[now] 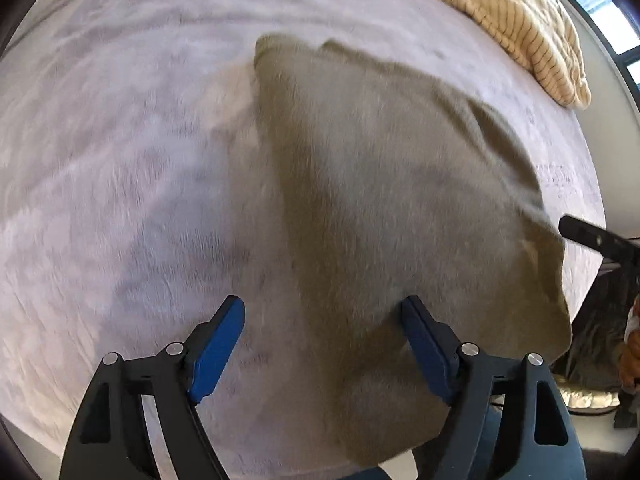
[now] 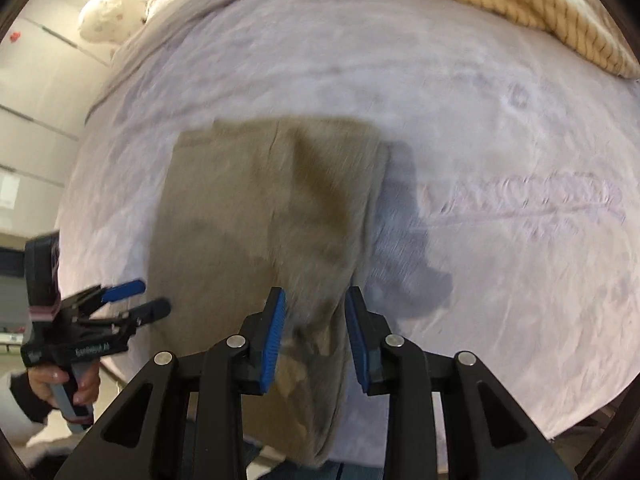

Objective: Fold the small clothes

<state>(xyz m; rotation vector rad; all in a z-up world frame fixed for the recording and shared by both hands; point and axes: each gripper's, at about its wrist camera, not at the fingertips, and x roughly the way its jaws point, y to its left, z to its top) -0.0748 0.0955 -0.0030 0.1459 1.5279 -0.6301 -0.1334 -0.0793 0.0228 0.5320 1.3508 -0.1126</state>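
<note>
Lying across the middle of both views is one olive-brown garment (image 1: 392, 200), spread over a pale lilac bed cover (image 1: 120, 160) with its near edge hanging toward the cameras. Two pairs of tongs are at work. The left tongs (image 1: 324, 320) are spread wide, their two blue pads apart; the right-hand pad sits against the cloth's lower edge, the other over bare cover, and nothing is pinched between them. The right tongs (image 2: 316, 312) are partly spread, with a bunched fold of the garment (image 2: 260, 208) lying between the two blue pads (whether the pads actually press it is lost in the blur). In the right wrist view, the left tongs (image 2: 140, 296) show at the lower left of the frame, just beside the garment's left edge. One cream striped garment (image 1: 516, 28) lies in a heap at the upper right of each frame, well apart from the olive one.
</note>
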